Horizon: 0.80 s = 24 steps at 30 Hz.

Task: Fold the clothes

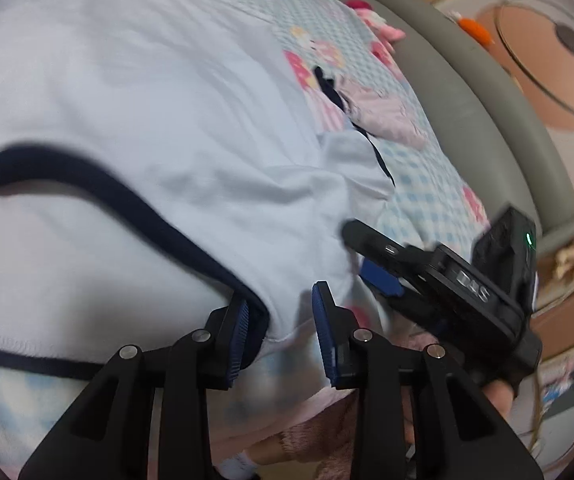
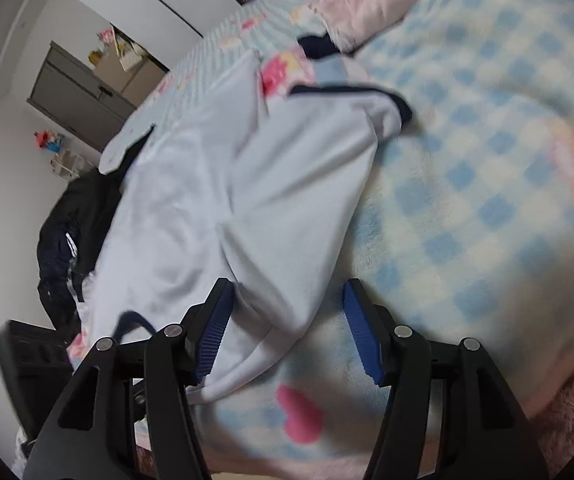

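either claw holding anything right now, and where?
Neither. Both claws, left and right, stand open around the pale blue shirt's edge, not pressing it.

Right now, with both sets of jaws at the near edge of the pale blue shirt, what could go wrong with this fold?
1. The right gripper stands open, the pale blue shirt loose between its jaws; that side could sag or be missed.
2. The left gripper sits at the navy-trimmed hem, not clearly clamped; it may pinch only the trim.
3. The fleece blanket lies right beneath, so closing jaws might catch it too.
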Motion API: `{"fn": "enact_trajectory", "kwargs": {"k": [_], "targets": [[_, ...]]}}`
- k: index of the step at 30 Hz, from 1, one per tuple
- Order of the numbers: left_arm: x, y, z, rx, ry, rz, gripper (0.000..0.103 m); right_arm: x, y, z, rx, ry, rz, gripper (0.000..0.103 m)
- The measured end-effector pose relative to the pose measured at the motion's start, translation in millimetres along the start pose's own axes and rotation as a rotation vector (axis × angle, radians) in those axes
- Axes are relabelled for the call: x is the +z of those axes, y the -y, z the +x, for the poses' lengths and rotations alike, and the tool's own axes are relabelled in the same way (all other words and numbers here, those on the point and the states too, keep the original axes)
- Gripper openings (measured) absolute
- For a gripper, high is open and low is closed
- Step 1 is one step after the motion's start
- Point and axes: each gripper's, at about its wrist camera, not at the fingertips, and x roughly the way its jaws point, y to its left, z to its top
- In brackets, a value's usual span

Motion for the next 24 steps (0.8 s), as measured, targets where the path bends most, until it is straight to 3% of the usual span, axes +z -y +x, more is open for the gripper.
{"fn": "enact_trajectory", "kwargs": {"k": [1,3,8,9,13,16,20,24], "targets": [[-1.9,0.6,-1.2,0.002,0.002,0.006,0.016,0.6,-3.4,1.8,-0.003,0.0,-0.026,0.04],[-6.0,-0.5,-5.4,-0.006,0.007,0.003,0.014,-2.2,-15.9,-1.4,-0.021,0.023,-0.111,0.012],[-17.8,-2.8,-20.8,-0.016,0.024,0.01,0.011,-26.6,-30.6,-24.7,-0.07,0.085,-0.16,0.002],[-19.0,-3.8,-24.4,-0.028,0.04,0.006,0.011,-30.1,-30.7,-28.3,-0.083,0.09,-0.156,0.002],[-22.0,-9.4,-22.1,0.014,-0.014,0.021,0.012,-42.8,-23.5,-32.8,-0.142,0.067,-0.151,0.002],[-22.4,-7.6,-33.8,0.029,-0.003,0.03,0.013,-37.9,-6.1,-41.7,-0.072,0.088,-0.043,0.005],[-8.8,19.4,-51.7,0.059,0.055,0.138,0.021,-8.7,4.4,-49.0,-0.023,0.119,0.007,0.035],[19.8,50.9,-28.8,0.037,0.054,0.226,0.026,31.2,16.2,-19.5,-0.012,0.043,0.035,0.041]]}}
